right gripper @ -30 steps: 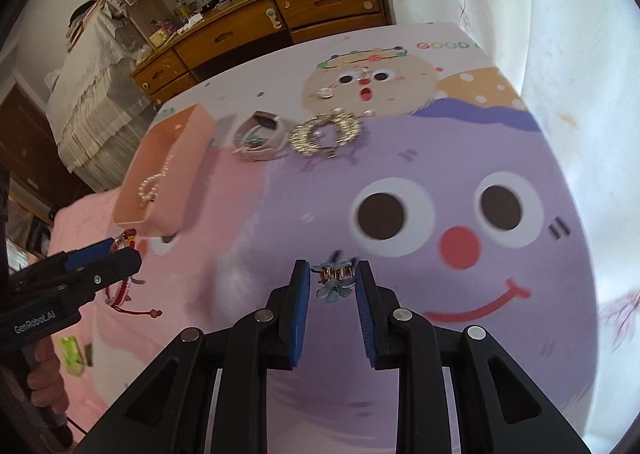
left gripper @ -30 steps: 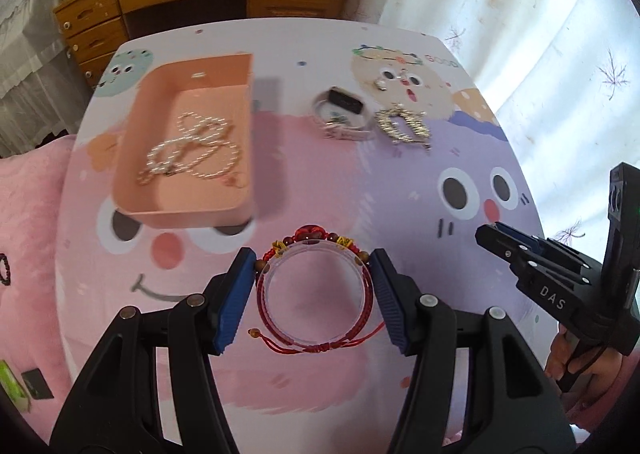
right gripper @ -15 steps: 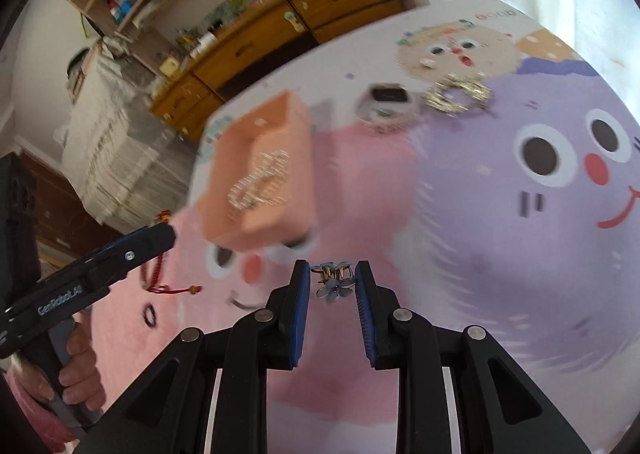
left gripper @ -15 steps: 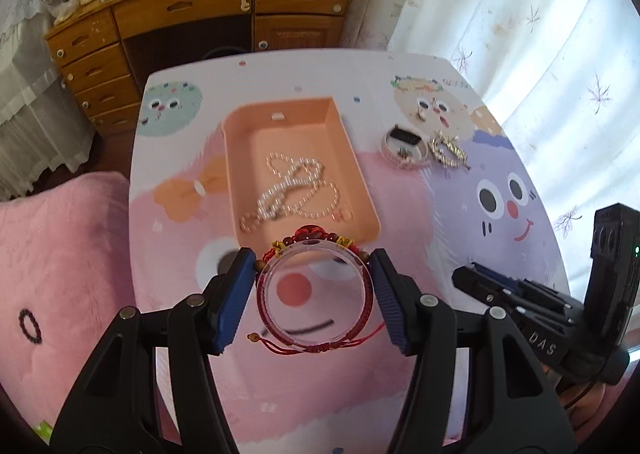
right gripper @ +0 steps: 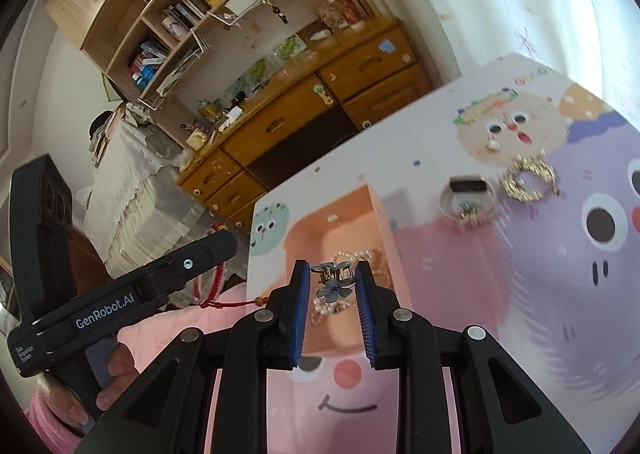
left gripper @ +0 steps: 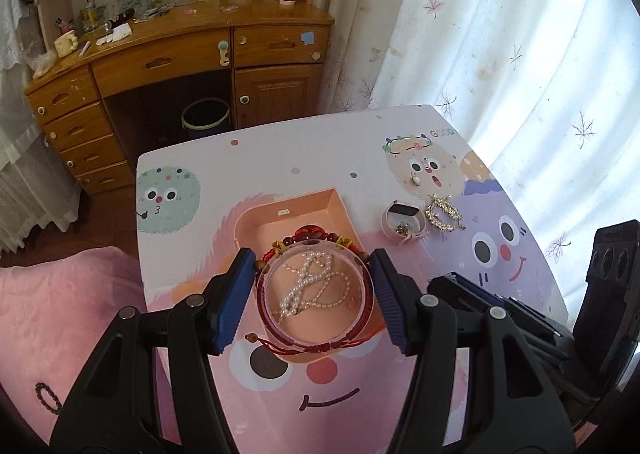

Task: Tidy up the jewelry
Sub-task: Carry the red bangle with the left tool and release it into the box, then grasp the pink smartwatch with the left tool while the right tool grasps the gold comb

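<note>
Here, left wrist view:
Left gripper: clamped on the clear ring wrapped with a red bracelet, pads pressed to both sides.
Bracelet's place: held above the pink tray.
Tray contents: pearl necklace, seen through the ring.
Table: watch band and sparkly bracelet just beside each other, right of the tray; small earring farther back.
Right gripper: low at right, partly hidden.

Right wrist view:
Right gripper: closed on a blue flower hair clip.
Clip's place: held over the tray, above the pearls.
Left gripper: at left, red cord hung from it.
</note>
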